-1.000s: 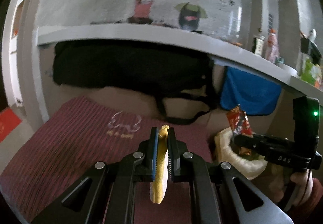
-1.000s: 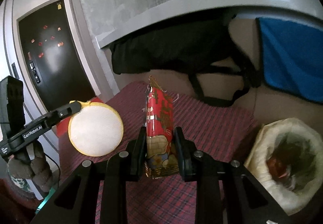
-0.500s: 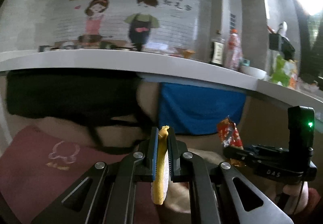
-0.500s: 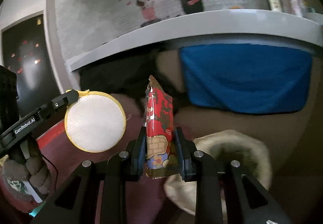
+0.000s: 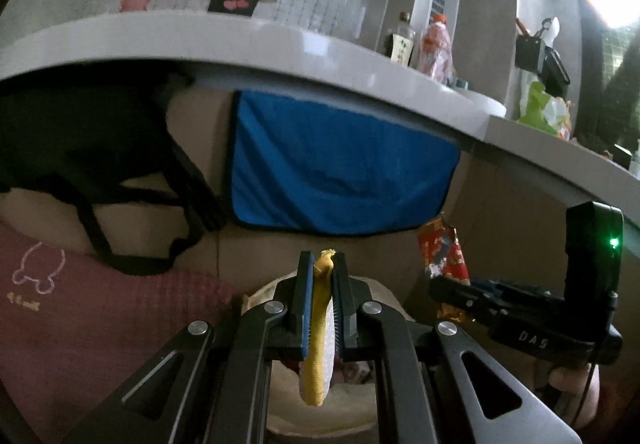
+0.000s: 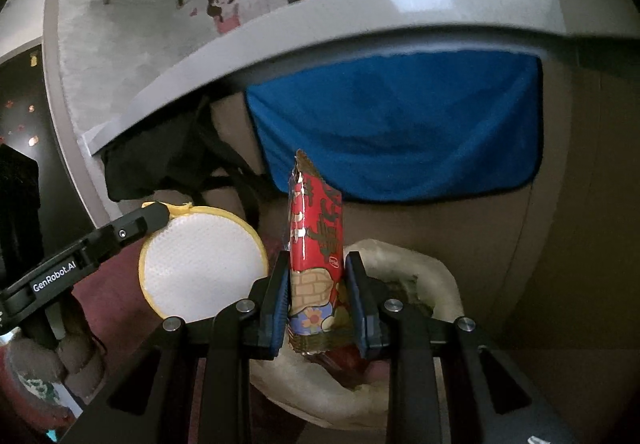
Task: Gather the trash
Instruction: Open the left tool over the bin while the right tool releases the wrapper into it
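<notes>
My left gripper (image 5: pixel 322 284) is shut on a round white pad with a yellow rim (image 5: pixel 316 356), seen edge-on here and flat in the right wrist view (image 6: pixel 202 270). My right gripper (image 6: pixel 316 284) is shut on a red snack wrapper (image 6: pixel 316 240), held upright; it also shows in the left wrist view (image 5: pixel 442 252). Both grippers hang just above the open mouth of a cream trash bag (image 6: pixel 404 256), whose rim shows under my left gripper (image 5: pixel 260 294). Dark and red trash lies inside the bag.
A blue cloth (image 5: pixel 340 167) and a black bag with straps (image 5: pixel 80 139) hang under a grey counter (image 5: pixel 280 59). A maroon checked mat (image 5: pixel 100 316) lies to the left of the trash bag. Bottles (image 5: pixel 436 51) stand on the counter.
Both grippers have swung right, from over the maroon mat to over the trash bag. Each keeps hold of its item.
</notes>
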Demonstrator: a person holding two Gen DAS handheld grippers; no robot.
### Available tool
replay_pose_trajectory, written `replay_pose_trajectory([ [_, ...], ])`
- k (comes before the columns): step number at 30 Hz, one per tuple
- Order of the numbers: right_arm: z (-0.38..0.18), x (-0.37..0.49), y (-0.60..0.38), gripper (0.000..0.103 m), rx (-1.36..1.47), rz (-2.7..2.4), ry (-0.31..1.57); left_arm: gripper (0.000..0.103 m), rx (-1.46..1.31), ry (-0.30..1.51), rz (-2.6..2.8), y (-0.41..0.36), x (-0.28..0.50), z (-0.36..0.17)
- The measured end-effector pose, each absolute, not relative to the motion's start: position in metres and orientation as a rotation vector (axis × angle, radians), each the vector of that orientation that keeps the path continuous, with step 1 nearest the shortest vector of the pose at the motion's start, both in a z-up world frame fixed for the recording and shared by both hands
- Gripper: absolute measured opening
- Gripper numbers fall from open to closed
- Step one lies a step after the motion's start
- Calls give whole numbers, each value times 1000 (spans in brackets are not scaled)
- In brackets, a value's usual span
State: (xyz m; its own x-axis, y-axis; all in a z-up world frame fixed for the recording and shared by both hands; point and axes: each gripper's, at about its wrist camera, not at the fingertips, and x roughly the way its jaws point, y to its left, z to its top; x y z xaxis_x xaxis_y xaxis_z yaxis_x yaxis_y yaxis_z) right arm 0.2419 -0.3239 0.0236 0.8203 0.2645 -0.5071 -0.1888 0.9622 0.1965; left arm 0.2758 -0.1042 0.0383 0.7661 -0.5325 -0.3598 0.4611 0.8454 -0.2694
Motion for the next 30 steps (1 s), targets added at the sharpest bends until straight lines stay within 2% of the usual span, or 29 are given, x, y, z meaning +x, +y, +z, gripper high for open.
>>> replay_pose_trajectory([
  [12, -7, 273, -341, 25, 231, 233, 619, 9, -187, 566, -559, -123, 307, -8],
  [20, -22, 291, -350, 27, 266, 214, 652, 9, -173, 588, -566, -133, 323, -20],
  [23, -27, 296, -354, 33, 297, 218, 660, 9, -172, 584, -577, -135, 327, -21],
  [24, -29, 296, -355, 45, 305, 215, 661, 10, -195, 596, -609, -133, 330, -22],
  [25, -30, 295, -356, 59, 311, 212, 659, 12, -215, 609, -634, -132, 333, -23],
  [27, -31, 293, -358, 61, 312, 198, 658, 28, -225, 644, -645, -130, 338, -25],
  [28, -32, 292, -358, 61, 315, 190, 663, 49, -217, 649, -637, -129, 337, -24],
  [29, -33, 289, -359, 61, 327, 181, 668, 63, -206, 647, -625, -128, 335, -23],
  [30, -33, 287, -359, 61, 337, 184, 669, 63, -195, 640, -610, -126, 331, -22],
])
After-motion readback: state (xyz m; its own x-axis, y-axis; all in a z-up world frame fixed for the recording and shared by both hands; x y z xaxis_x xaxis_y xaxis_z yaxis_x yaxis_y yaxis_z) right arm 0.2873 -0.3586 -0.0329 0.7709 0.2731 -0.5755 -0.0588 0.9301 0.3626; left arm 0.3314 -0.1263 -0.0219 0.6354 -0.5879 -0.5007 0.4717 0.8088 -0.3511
